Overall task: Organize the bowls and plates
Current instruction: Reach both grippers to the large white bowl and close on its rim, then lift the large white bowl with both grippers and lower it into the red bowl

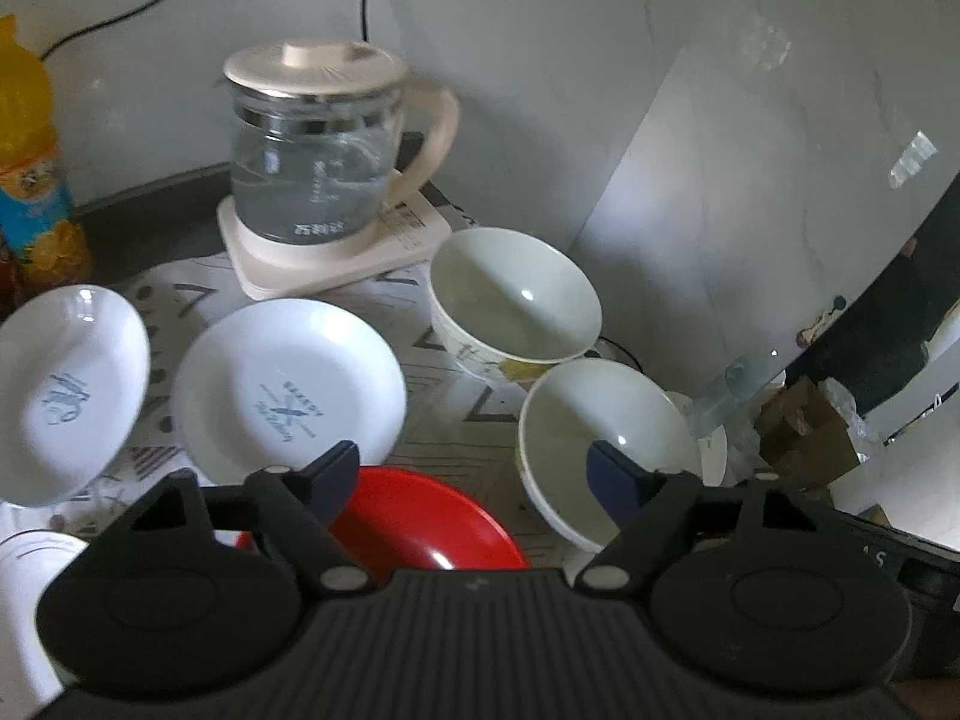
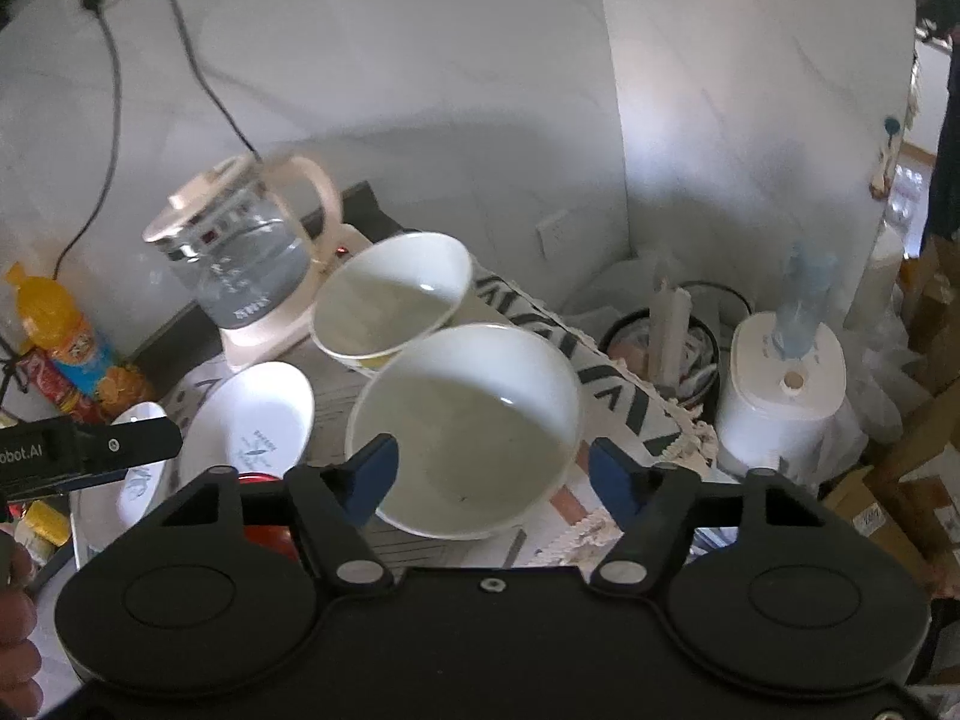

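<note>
Going left to right, the left gripper is hanging spread wide over the red plate, while the right gripper is gaping around the near bowl, so I'd be centering one finger inside its rim before squeezing.

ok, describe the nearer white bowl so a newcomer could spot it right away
Start at the glass kettle by the back wall. Two deep white bowls sit in front of it on the patterned cloth. The nearer bowl is plain white and closest to the right gripper; the far bowl has a yellow mark outside.
</note>
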`<control>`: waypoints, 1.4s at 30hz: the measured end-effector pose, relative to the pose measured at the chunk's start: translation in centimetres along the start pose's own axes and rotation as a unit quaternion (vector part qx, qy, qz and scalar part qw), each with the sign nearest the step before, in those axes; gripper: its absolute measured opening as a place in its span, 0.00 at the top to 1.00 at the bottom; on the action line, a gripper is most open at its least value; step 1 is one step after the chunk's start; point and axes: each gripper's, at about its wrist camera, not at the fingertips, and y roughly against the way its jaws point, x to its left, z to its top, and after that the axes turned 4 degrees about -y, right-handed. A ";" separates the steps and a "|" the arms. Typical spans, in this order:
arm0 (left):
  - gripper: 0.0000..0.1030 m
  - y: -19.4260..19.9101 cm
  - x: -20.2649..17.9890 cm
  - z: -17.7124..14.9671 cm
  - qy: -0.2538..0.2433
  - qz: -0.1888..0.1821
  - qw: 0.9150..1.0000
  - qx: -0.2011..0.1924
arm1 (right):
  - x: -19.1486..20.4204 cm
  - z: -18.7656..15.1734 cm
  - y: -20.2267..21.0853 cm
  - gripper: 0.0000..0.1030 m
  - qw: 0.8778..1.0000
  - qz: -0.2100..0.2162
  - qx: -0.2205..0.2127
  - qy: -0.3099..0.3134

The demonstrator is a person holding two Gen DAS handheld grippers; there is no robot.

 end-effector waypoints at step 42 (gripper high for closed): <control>0.91 -11.0 -3.2 1.0 0.014 -0.019 0.995 0.095 | -3.8 1.1 -8.0 0.84 0.997 0.001 0.064 -0.038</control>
